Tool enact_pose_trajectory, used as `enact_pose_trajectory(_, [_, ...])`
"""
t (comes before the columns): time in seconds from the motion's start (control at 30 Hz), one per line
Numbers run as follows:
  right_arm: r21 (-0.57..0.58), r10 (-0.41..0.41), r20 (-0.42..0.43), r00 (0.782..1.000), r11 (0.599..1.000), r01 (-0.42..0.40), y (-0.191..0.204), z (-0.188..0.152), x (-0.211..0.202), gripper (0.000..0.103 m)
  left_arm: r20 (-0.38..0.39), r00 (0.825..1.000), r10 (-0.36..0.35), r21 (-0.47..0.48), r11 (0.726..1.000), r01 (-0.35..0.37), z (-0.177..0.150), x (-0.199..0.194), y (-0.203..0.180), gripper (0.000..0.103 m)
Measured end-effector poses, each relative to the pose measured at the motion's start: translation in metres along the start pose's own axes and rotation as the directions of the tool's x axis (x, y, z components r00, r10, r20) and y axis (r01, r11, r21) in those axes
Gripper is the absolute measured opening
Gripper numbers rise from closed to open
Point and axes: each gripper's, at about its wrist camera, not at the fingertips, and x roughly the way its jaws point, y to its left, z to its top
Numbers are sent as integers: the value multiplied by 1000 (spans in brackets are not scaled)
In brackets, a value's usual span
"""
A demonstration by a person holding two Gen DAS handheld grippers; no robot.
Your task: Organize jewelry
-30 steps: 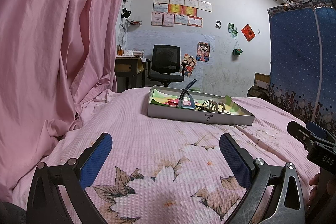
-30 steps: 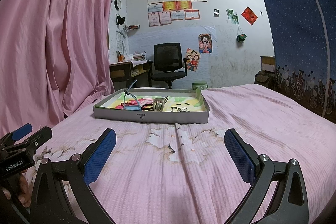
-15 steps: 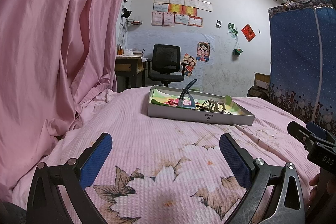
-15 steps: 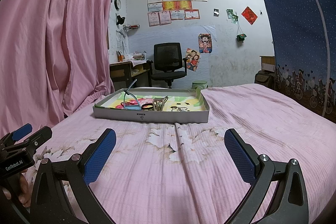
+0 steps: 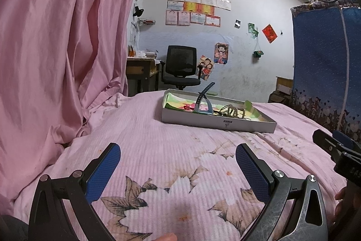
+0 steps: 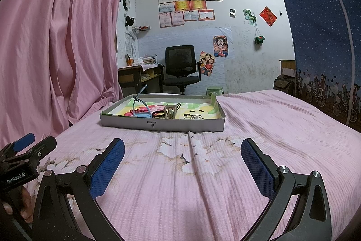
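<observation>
A shallow grey box lid [image 5: 216, 122] [image 6: 162, 124] lies on the pink floral bedspread, well ahead of both grippers. Inside it sit a blue watch strap [image 5: 203, 101] [image 6: 141, 107], a beige hair claw [image 5: 234, 112] [image 6: 170, 111], a black ring-shaped band [image 6: 158, 114] and some thin metal rings [image 6: 193, 116]. My left gripper [image 5: 177, 156] hovers open over the bedspread with nothing between its blue pads. My right gripper [image 6: 182, 150] is also open and empty, facing the lid's front wall. Each gripper shows at the edge of the other's view.
A pink curtain [image 5: 56, 49] hangs along the left of the bed. A blue patterned cloth wardrobe [image 6: 327, 49] stands on the right. Beyond the bed are a black office chair [image 6: 180, 67], a wooden desk [image 6: 137, 76] and a green stool [image 6: 214, 90].
</observation>
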Motion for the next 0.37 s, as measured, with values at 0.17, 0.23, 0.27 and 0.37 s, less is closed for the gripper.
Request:
enact_pose_trajectory(0.17, [0,0,1,1000,1000,0,1,0,0,101,-10,1000,19,9,1000,-19,-2,3,1,103])
enact_pose_trajectory(0.23, [0,1,0,1000,1000,-1,1,0,0,101,-9,1000,19,12,1000,-19,-2,3,-1,103])
enact_pose_trajectory(0.27, [0,0,0,1000,1000,0,1,0,0,101,-9,1000,19,12,1000,-19,-2,4,0,103])
enact_pose_trajectory(0.37, [0,0,0,1000,1000,0,1,0,0,101,-13,1000,19,10,1000,-19,-2,4,0,103])
